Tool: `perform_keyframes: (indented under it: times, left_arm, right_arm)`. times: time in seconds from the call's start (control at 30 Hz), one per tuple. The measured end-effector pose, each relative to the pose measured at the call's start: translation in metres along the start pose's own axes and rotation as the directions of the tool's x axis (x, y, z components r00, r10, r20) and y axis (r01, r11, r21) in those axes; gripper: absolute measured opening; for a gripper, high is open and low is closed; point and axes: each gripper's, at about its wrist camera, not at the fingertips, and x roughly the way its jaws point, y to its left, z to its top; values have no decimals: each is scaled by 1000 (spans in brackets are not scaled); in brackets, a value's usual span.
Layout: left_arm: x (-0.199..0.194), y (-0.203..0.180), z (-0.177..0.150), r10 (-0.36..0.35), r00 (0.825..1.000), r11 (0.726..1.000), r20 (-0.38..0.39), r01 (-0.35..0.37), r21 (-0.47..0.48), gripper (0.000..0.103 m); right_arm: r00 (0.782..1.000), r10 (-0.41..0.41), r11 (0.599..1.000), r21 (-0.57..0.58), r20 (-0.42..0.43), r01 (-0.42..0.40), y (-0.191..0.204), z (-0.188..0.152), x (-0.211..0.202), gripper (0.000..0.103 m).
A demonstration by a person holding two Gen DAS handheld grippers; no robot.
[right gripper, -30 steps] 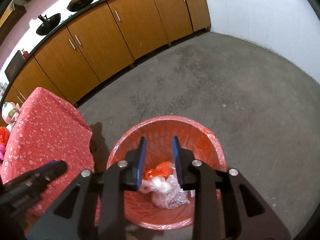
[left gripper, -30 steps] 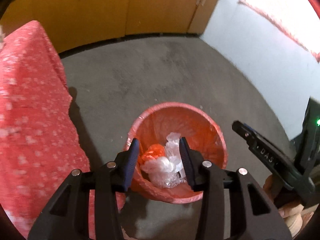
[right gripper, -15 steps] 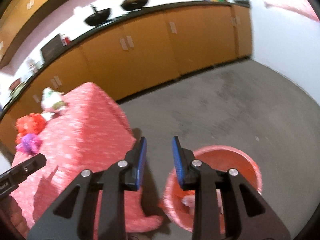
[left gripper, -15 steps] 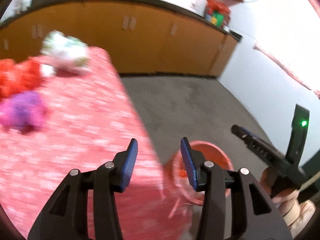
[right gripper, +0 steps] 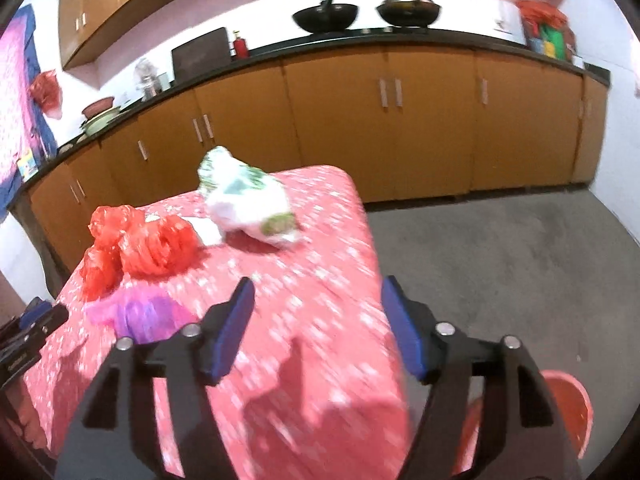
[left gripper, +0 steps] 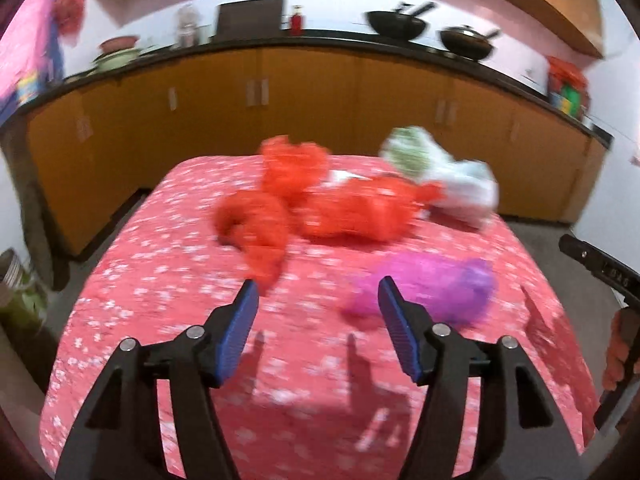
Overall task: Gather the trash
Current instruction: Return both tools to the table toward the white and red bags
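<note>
On the table with the red flowered cloth (left gripper: 168, 280) (right gripper: 328, 264) lie crumpled bags: several red ones (left gripper: 348, 208) (right gripper: 156, 246), a purple one (left gripper: 440, 288) (right gripper: 140, 312) and a white-and-green one (left gripper: 448, 176) (right gripper: 244, 196). My left gripper (left gripper: 316, 300) hovers over the near part of the cloth, its jaws opening, nothing between them. My right gripper (right gripper: 316, 300) hangs over the table's right corner, jaws also opening and empty. The red bin (right gripper: 576, 408) shows at the lower right of the right wrist view.
Orange cabinets (right gripper: 420, 120) under a dark counter with two woks (right gripper: 324, 14) run along the far wall. Grey floor (right gripper: 500, 260) lies right of the table. The other gripper and a hand (left gripper: 620, 344) show at the left wrist view's right edge.
Both grippers rose from over the red bin and swung left to the table, and both spread their jaws wider. The bin has dropped out of the left wrist view.
</note>
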Motion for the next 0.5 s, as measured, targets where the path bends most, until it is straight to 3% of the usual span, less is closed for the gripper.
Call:
perform_keyframes:
  times: [0.2,0.5]
  left_arm:
    - [18,34,3,26,999,997,-25,-28,-70,67]
    - [37,52,9,32,999,997,-40,-35,-62,69]
  right_arm:
    - [1000,-21,999,-30,-17,21,33,27,52,76]
    - [994,-74,995,-78,-81,68,47,39,106,80]
